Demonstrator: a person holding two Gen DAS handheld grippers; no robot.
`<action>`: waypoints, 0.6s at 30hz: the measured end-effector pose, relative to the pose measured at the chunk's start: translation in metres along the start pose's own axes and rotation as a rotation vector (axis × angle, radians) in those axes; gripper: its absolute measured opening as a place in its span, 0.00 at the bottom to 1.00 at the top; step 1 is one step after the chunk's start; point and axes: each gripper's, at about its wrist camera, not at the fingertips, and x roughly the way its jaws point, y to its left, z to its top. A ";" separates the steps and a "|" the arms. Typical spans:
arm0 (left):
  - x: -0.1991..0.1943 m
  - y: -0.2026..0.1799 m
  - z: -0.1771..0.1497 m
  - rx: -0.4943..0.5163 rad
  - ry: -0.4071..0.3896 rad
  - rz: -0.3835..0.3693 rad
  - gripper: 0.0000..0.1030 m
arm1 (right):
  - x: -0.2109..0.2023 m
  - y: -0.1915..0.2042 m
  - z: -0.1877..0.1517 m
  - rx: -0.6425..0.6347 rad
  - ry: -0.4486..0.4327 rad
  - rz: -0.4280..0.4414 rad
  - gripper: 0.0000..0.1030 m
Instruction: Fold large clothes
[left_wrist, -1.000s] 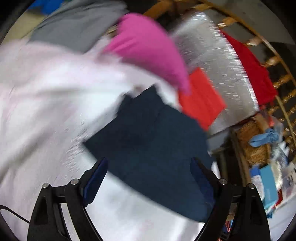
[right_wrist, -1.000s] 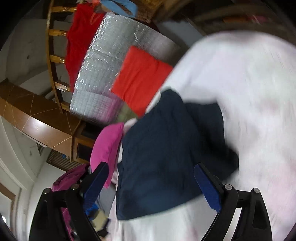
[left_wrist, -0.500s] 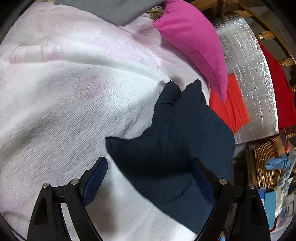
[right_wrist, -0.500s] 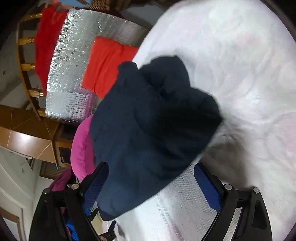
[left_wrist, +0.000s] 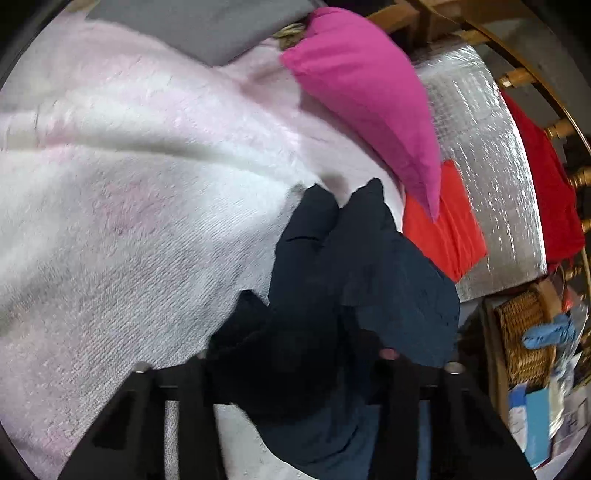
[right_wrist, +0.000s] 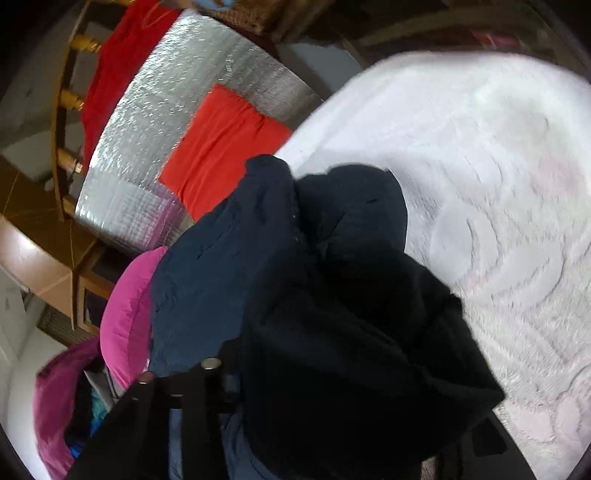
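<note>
A dark navy garment (left_wrist: 351, 277) lies bunched on a white and pale pink blanket (left_wrist: 129, 221). My left gripper (left_wrist: 295, 369) is down on its near edge with its jaws closing. Cloth is gathered between the fingers and hides their pads. In the right wrist view the same navy garment (right_wrist: 295, 277) is heaped over my right gripper (right_wrist: 332, 387), whose jaws are closing too. A thick fold fills the gap and covers the right finger. The blanket (right_wrist: 498, 184) spreads to the right of it.
A pink pillow (left_wrist: 369, 92) lies beyond the garment. An orange-red folded cloth (left_wrist: 447, 236) rests on a silver foil mat (left_wrist: 491, 166). A red garment (left_wrist: 550, 192) hangs on a wooden rail. A wicker basket (left_wrist: 524, 339) stands at the right, and grey fabric (left_wrist: 203, 22) lies at the far edge.
Both grippers have come down onto the navy garment and their jaws have narrowed from wide apart. The garment, flat before, is now bunched up between the fingers.
</note>
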 end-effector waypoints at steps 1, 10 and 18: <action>-0.004 -0.001 0.000 0.010 -0.007 0.000 0.32 | 0.003 0.009 0.002 -0.012 -0.004 -0.004 0.38; -0.030 -0.002 -0.011 0.037 0.012 0.001 0.24 | -0.030 0.026 -0.001 -0.086 0.008 -0.020 0.33; -0.093 0.018 -0.053 0.086 0.051 0.009 0.23 | -0.079 0.000 -0.008 -0.046 0.082 -0.019 0.33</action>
